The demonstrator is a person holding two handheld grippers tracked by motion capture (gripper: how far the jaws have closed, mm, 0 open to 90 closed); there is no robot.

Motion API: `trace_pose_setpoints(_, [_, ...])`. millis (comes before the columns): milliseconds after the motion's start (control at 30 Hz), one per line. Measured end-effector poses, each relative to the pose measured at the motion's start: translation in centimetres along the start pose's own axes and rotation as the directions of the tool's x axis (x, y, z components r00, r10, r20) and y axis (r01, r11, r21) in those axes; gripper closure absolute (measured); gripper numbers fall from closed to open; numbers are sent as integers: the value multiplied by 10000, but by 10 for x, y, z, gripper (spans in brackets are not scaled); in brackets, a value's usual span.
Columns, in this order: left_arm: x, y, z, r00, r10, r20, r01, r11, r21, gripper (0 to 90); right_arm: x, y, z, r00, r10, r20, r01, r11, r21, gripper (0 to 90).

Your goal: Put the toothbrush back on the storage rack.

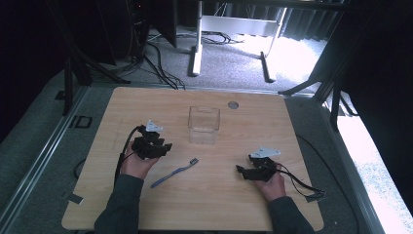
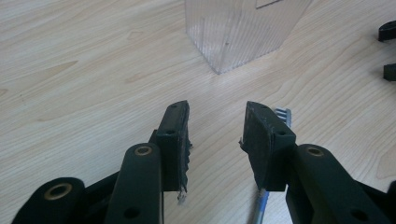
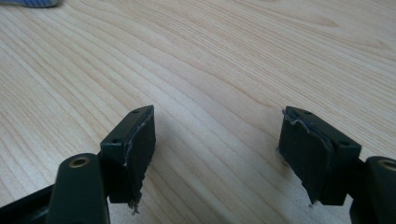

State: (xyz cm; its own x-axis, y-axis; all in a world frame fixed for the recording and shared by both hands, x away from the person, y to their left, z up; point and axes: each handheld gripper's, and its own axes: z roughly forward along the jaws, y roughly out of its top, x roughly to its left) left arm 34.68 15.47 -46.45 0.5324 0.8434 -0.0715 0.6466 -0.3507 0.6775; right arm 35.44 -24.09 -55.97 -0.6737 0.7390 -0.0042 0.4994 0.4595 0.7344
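Both grippers stand released, nothing between their jaws. The left gripper (image 1: pixel 163 146) hovers just at ten o'clock of the blue toothbrush (image 1: pixel 174 173); the clear box (image 1: pixel 204 125) stands near at one o'clock. The right gripper (image 1: pixel 242 170) sits well apart over bare table (image 1: pixel 219 204).

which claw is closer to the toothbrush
Left. The left claw sits just beside the toothbrush, whose head shows behind one jaw in the left gripper view. The right claw is farther off across the table.
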Motion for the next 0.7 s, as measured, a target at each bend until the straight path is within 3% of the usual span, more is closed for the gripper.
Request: trace_pose_setpoints(700, [-14, 7, 4, 9995, 218, 222, -220, 9997, 113, 606, 0, 0, 0, 10000, 7, -1, -7, 10000, -3, 269])
